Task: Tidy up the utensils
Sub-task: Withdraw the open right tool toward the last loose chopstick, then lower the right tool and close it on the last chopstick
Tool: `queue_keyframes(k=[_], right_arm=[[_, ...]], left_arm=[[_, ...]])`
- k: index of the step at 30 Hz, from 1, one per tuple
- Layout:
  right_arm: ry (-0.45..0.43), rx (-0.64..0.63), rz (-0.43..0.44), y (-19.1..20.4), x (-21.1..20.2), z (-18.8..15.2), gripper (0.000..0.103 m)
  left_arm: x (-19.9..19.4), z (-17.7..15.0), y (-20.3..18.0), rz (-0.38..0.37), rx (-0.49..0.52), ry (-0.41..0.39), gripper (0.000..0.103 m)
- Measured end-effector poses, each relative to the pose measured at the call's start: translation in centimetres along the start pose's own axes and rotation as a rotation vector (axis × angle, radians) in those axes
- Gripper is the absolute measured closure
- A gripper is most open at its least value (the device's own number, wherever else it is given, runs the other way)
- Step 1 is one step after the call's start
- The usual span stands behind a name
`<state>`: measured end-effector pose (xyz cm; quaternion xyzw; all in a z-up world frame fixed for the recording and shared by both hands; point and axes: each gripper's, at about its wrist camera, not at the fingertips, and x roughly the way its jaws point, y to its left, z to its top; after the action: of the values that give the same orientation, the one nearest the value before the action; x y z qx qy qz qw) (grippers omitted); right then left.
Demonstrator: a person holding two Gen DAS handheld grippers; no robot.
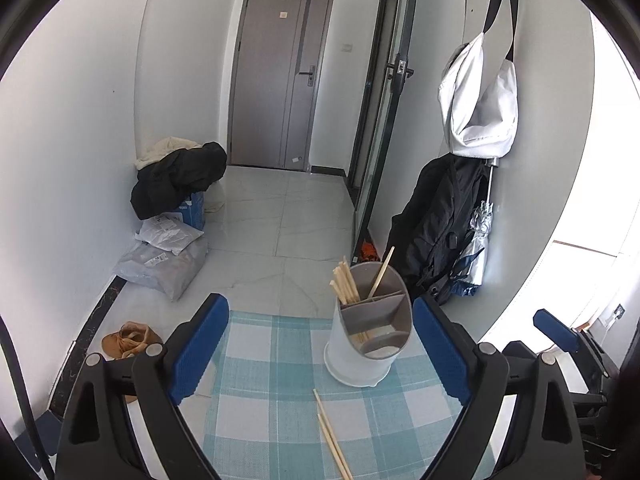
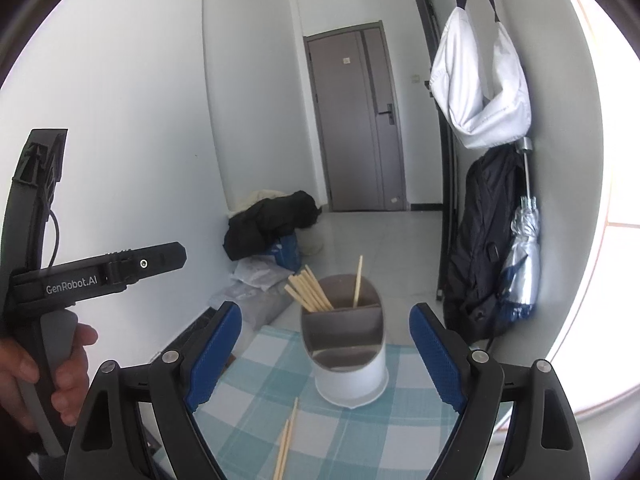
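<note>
- The utensil holder (image 1: 370, 330) stands upright on the checked cloth (image 1: 260, 400) near its far edge, chopsticks (image 1: 345, 286) in its back compartment.
- Two loose chopsticks (image 1: 330, 436) lie in front of it.
- Left gripper (image 1: 320, 344) and right gripper (image 2: 326, 354) both gape wide, holding nothing.
- Bare floor (image 1: 280, 216) beyond.

Spread blue fingers (image 1: 200, 350) frame a holder (image 1: 368, 344) with chopsticks (image 1: 346, 285) on checked cloth (image 1: 280, 412).
</note>
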<state>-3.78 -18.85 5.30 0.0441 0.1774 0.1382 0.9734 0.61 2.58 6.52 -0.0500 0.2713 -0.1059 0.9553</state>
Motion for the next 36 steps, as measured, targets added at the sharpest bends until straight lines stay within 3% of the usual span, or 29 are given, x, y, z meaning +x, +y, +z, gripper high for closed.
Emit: queue_keyframes(k=[14, 24, 29, 36], right_arm=[[0.116, 0.048, -0.034, -0.1, 1.4, -5.5, 0.015], [0.320, 0.042, -0.042, 0.2, 5.5, -10.1, 0.015], [0.424, 0.016, -0.036, 0.5, 7.8, -11.6, 0.016], [0.522, -0.020, 0.014, 1.8, 12.2, -12.4, 0.023]], left_arm=[[2.1, -5.0, 2.0, 0.021, -0.036, 0.068, 0.012], [6.0, -8.8, 4.4, 0.045, -0.113, 0.225, 0.012], [7.4, -9.7, 6.6, 0.100, -0.190, 0.298, 0.012], [8.1, -9.7, 8.5, 0.154, -0.216, 0.302, 0.012]])
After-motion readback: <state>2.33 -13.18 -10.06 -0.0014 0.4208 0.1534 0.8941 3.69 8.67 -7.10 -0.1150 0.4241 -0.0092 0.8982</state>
